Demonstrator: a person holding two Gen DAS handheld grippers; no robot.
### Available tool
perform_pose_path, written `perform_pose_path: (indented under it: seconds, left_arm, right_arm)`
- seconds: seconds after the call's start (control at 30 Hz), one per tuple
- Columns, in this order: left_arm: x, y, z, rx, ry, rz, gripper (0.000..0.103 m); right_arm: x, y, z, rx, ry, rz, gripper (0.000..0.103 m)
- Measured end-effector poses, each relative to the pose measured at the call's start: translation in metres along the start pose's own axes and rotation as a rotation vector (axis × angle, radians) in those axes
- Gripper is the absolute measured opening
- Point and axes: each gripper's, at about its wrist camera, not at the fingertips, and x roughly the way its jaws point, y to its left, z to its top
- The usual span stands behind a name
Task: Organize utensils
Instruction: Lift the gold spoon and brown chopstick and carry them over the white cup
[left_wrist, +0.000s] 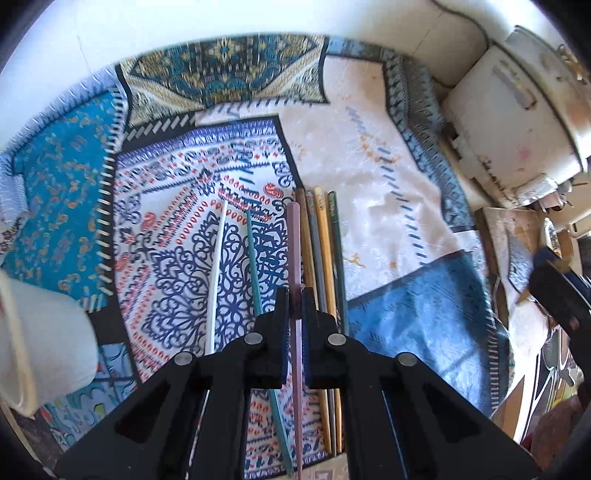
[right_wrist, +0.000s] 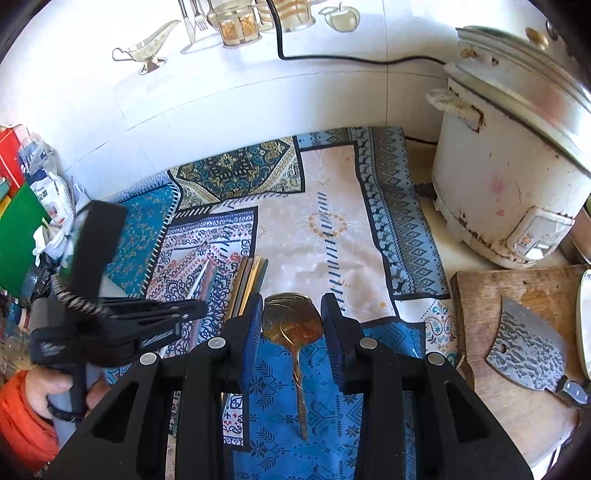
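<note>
Patterned blue patchwork cloth (left_wrist: 406, 177) is spread under sorted chopsticks, a slim mauve chopstick (left_wrist: 294, 258) being pinched by the left gripper (left_wrist: 294, 306) for grouping, while a tarnished brass spoon (right_wrist: 291, 321) is clamped bowl-first by the right gripper (right_wrist: 291, 321).

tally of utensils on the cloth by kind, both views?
Chopsticks: 7, namely pink chopstick in the left tongs, white, teal, and four in a row
Spoons: 1, brass spoon between the right tongs
Total: 8

Both wrist views steep-down, close over patterned cloth (left_wrist: 388, 155); shared: chopstick row (right_wrist: 251, 280).
</note>
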Motion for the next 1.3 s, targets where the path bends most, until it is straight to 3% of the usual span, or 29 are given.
perform_pose_path:
  seconds: [0.23, 0.97, 1.3]
  left_arm:
    - [-0.054, 0.001, -0.021, 0.053, -0.150, 0.067, 0.004]
    - [-0.179, 0.035, -0.051, 0.034, -0.396, -0.024, 0.004]
    - [-0.237, 0.077, -0.058, -0.042, -0.516, 0.014, 0.004]
  right_arm:
    - [-0.009, 0.010, 0.004, 0.014, -0.031, -0.005, 0.030]
    - [-0.060, 0.086, 0.031, -0.051, -0.179, 0.014, 0.029]
    - [-0.073, 0.138, 0.044, -0.124, -0.230, 0.087, 0.029]
